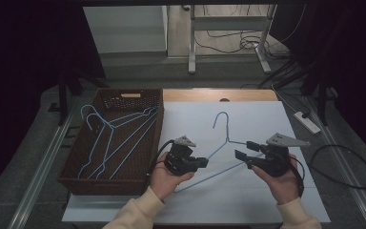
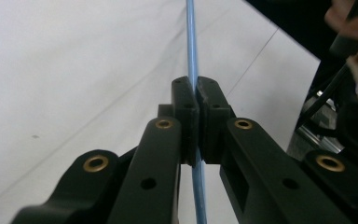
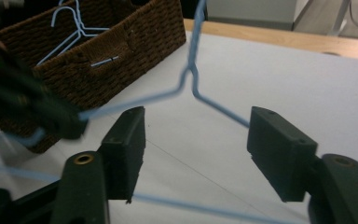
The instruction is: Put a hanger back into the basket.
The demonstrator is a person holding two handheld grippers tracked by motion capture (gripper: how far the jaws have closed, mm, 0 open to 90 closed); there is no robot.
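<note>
A blue wire hanger (image 1: 227,131) lies partly lifted over the white table (image 1: 257,119), its hook pointing away from me. My left gripper (image 1: 205,162) is shut on one sloping arm of it; in the left gripper view the jaws (image 2: 196,93) pinch the blue wire (image 2: 192,56). My right gripper (image 1: 246,150) stands open beside the hanger's other arm. In the right gripper view its pads (image 3: 196,149) are wide apart, the hanger's neck (image 3: 189,77) is beyond them, and the bottom bar (image 3: 205,208) runs low between the jaws without touching the pads.
A brown wicker basket (image 1: 145,143) at the left of the table holds several more blue hangers (image 1: 107,138); it also appears in the right gripper view (image 3: 135,42). A white power strip (image 1: 307,121) and a black cable loop (image 1: 345,167) lie off the right edge.
</note>
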